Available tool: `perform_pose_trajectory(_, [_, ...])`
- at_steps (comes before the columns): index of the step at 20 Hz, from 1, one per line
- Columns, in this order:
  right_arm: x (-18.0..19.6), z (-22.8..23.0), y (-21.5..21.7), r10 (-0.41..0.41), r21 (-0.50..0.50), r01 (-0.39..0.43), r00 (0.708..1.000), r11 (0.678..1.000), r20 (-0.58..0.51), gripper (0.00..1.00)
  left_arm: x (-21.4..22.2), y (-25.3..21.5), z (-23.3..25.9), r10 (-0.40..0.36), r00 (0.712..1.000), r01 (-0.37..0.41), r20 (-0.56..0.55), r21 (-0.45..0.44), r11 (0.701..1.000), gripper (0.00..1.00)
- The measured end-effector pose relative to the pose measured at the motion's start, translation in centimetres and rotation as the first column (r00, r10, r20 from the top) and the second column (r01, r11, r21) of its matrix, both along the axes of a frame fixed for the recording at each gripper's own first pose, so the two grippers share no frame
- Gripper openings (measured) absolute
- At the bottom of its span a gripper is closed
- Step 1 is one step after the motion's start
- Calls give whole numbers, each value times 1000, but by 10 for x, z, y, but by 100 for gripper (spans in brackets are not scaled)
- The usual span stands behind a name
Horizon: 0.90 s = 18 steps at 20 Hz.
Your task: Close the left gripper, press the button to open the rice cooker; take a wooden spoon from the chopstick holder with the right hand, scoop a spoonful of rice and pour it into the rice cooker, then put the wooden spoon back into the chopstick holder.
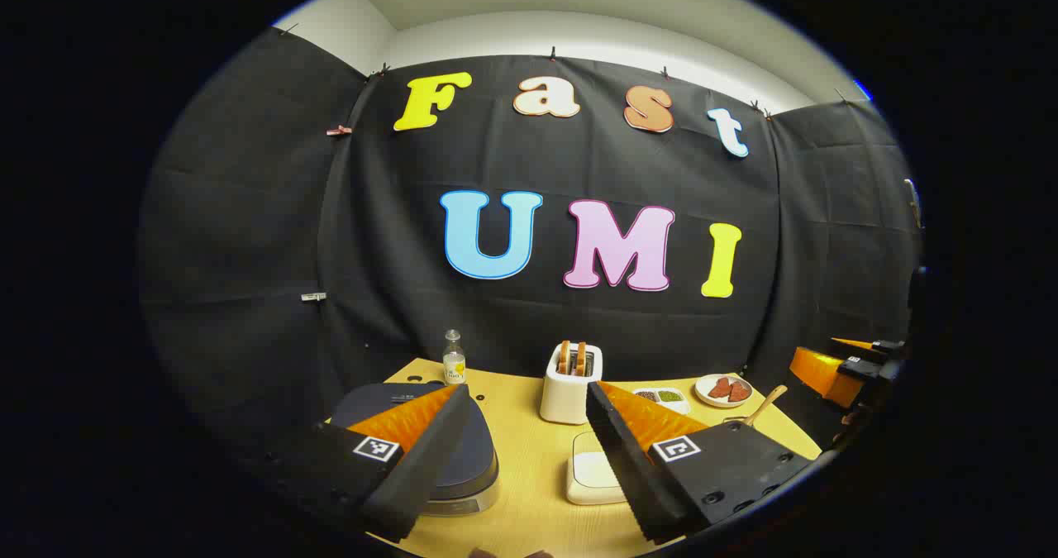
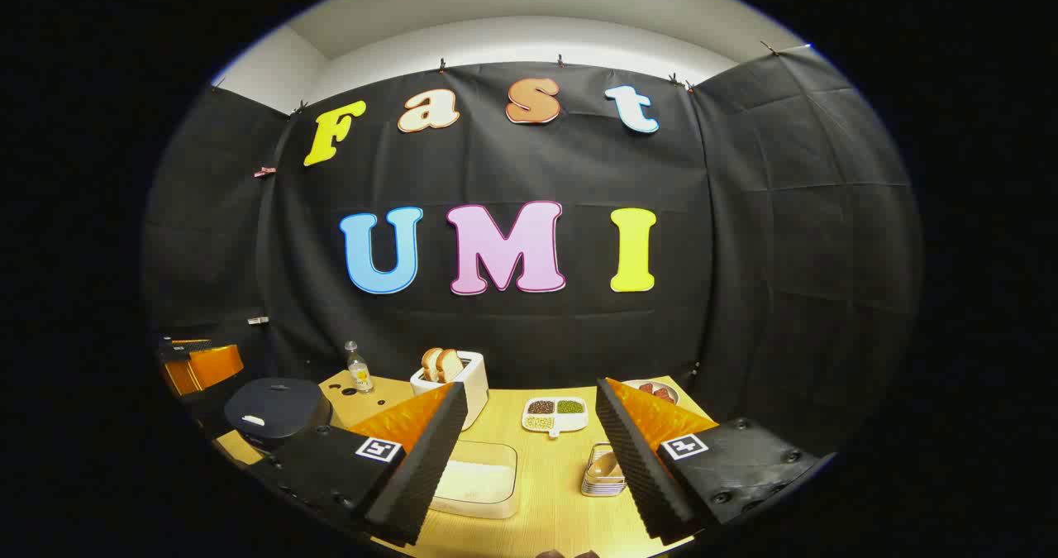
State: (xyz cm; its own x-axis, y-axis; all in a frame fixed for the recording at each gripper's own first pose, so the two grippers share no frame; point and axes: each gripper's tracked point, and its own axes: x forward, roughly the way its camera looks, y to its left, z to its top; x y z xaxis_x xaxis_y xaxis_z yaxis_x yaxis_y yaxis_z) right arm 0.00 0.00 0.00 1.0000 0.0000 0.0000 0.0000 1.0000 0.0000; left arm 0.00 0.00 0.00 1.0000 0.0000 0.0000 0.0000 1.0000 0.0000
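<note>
We see the left tool (image 1: 525, 426) open, holding nothing, above the worktop (image 1: 529, 492). The cooker (image 1: 463, 459), lid down, sits behind its left finger. The right tool (image 2: 529, 434) is likewise open and empty. A rice tub (image 2: 479, 479) lies between its fingers; the holder (image 2: 603, 469) with the spoon (image 1: 764, 405) stands just right of the tub.

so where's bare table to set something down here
Bare wood runs between the rice cooker and the white rice container, in front of the toaster. The far right is crowded: divided dish, plate, chopstick holder.
</note>
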Motion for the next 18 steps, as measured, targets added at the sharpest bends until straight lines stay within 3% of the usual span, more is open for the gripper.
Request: perform_pose_trajectory(18, [-23, 10, -36, -99, 9, 99, 995, 995, 24, 98, -3, -2, 1, -45, 999, 45, 7, 7, 999, 95])
